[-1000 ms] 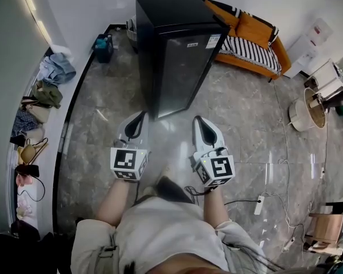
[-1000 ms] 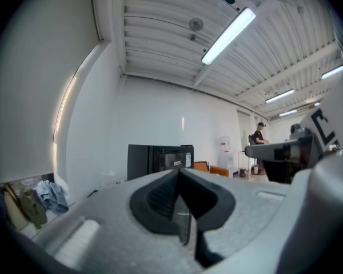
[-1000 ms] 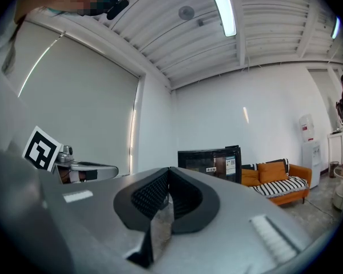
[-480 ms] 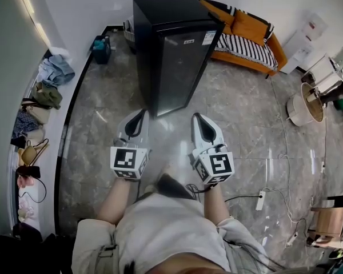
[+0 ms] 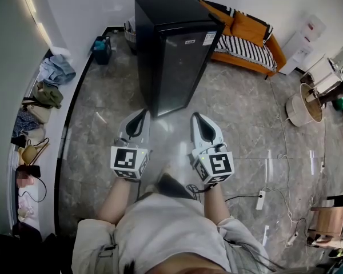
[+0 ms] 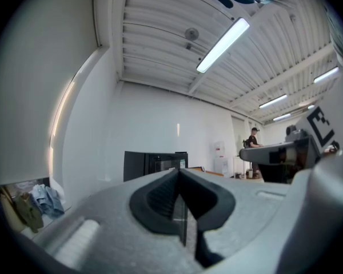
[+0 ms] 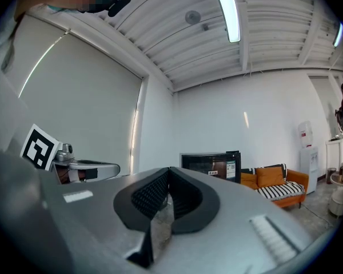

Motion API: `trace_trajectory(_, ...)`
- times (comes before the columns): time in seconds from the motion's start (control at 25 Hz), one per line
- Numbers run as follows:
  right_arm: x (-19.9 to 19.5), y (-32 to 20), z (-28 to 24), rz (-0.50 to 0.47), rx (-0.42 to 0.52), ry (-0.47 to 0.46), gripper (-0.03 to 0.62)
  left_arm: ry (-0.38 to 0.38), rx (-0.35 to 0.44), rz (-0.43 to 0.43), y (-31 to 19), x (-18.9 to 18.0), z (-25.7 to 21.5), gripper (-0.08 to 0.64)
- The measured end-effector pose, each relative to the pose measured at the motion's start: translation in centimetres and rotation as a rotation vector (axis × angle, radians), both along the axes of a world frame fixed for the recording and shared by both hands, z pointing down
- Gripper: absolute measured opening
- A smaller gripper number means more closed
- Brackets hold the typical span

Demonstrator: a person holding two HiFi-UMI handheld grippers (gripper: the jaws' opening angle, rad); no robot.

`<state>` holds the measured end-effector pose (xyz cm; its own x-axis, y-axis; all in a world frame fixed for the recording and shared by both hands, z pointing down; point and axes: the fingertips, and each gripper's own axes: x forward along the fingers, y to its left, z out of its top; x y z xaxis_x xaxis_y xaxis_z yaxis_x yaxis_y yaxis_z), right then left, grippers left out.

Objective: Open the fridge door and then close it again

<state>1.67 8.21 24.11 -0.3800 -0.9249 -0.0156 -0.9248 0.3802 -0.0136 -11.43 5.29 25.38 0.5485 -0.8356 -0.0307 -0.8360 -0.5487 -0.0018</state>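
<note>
Since the left gripper and right gripper are both pinched closed on nothing, they might skid off the fridge door edge.

one fridge, two tools

A grey marbled tile floor carries a black fridge near the wall, with an orange sofa just beside it. A white power strip and a round bucket sit well apart from the fridge.
</note>
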Motion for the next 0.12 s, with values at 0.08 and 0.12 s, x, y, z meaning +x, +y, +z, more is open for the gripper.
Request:
trace_trajectory(0.08, -0.5, 0.41, -0.14, -0.008, -0.001, 0.003, 0.003, 0.002, 0.002, -0.001, 0.47, -0.35, -0.12, 0.002)
trace_trajectory(0.12, -0.77, 0.62, -0.2, -0.012, -0.001, 0.005, 0.003, 0.003, 0.003, -0.003, 0.72, -0.54, -0.16, 0.002)
